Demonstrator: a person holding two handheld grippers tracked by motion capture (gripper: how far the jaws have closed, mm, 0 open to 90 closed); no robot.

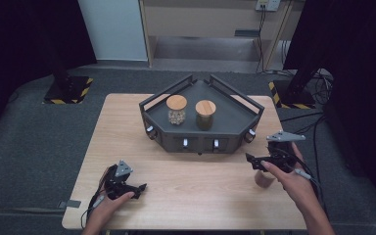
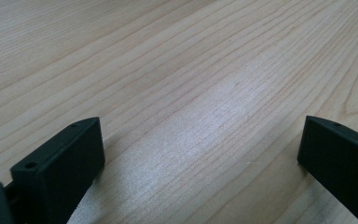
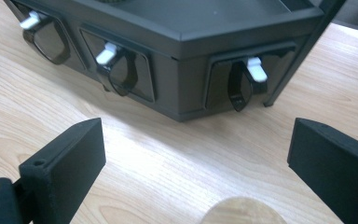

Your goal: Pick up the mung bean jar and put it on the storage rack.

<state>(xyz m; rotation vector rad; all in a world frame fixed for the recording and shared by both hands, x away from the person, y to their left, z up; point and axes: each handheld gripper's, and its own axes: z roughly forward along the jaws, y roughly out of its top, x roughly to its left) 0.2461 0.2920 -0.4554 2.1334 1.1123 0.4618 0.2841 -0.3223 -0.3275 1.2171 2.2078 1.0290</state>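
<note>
Fingers of the right gripper (image 1: 252,160) are spread wide and empty above a wooden-lidded jar (image 1: 263,178) on the counter (image 1: 186,196), likely lined up to grasp it for the dark tray (image 1: 235,129), where two jars (image 1: 176,109) are already set. The left gripper (image 1: 138,188) is rested, released. The near jar is mostly hidden; in the right gripper view its lid (image 3: 243,212) is cut off.

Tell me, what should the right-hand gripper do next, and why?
Probably ease down and forward over the jar with the wooden lid just beneath it, then close. The right gripper has its jaws wide open with nothing between them, and that jar stands alone on the table, while two others already sit in the dark tray.
</note>
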